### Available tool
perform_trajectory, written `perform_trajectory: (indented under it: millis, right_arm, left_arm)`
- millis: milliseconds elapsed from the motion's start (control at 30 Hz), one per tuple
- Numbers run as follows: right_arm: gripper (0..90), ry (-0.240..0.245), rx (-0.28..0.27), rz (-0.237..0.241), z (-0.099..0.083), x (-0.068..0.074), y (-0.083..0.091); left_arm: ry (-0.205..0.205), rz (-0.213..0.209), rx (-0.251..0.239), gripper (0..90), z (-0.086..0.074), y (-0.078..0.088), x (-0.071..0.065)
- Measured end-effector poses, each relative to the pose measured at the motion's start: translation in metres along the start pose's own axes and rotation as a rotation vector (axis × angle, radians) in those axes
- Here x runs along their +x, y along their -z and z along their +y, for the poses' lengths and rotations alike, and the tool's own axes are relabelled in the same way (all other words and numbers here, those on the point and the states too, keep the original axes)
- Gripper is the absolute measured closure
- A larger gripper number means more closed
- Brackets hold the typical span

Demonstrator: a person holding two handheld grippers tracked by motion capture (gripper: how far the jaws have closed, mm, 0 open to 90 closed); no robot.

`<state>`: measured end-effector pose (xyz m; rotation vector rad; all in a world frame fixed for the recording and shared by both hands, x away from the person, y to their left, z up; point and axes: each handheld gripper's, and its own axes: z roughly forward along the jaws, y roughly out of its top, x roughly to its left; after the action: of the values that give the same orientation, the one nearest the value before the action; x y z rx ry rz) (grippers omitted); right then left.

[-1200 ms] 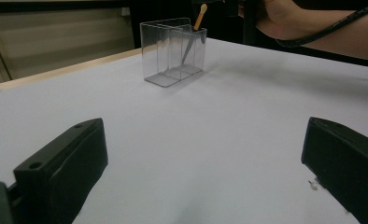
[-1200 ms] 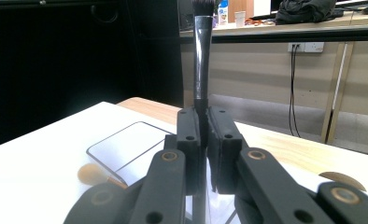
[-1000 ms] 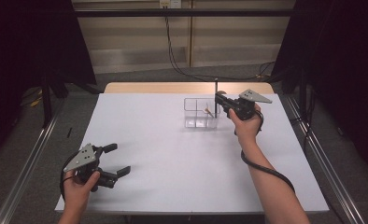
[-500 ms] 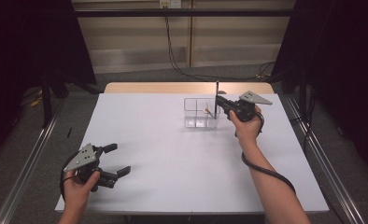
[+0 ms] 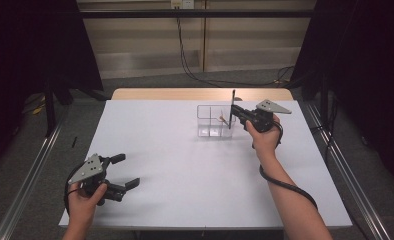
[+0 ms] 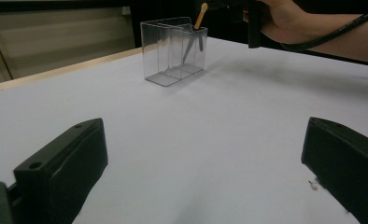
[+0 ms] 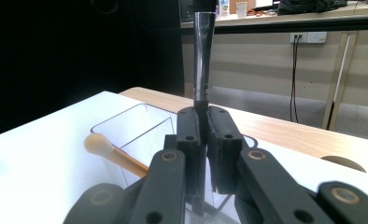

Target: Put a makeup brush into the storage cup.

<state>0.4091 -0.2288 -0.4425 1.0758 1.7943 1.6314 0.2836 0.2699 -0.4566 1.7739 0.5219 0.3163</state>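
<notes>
High view: right gripper w/ dark stick, prob. over organizer's right edge.

change: none clear | right tool | possibly slight shift | brush

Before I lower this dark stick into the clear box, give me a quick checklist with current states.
1. Right gripper shut on the slim dark upright stick: ok.
2. Stick upright over the clear plastic compartment box: ok, at its right end.
3. Which compartment lies under the tip: cannot tell.
4. Orange-handled brush leans inside the box, near the stick's path: not ok; it may get knocked.
5. Box standing flat on the white table: ok.
6. Left gripper open and far from the box: ok.
</notes>
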Motion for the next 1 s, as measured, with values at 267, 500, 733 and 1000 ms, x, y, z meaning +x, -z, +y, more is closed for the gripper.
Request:
perform_trajectory:
  millis: [267,500,733,1000]
  right_arm:
    - [75.2,-0.005,-0.003,0.026,-0.002,0.002,0.002]
    - [48.4,-0.017,0.002,0.057,-0.002,0.004,0.004]
    - [31.9,-0.029,-0.004,0.081,-0.002,0.005,0.007]
    - [23.7,-0.016,0.018,0.101,-0.003,0.005,0.012]
  left_arm:
    - [0.002,0.002,-0.001,0.3,0.000,0.000,0.000]
    - [-0.003,0.000,0.002,0.4,0.000,0.000,0.000]
    - [-0.005,-0.001,0.003,0.3,0.000,-0.001,0.000]
    - [-0.003,0.000,0.001,0.4,0.000,-0.001,0.000]
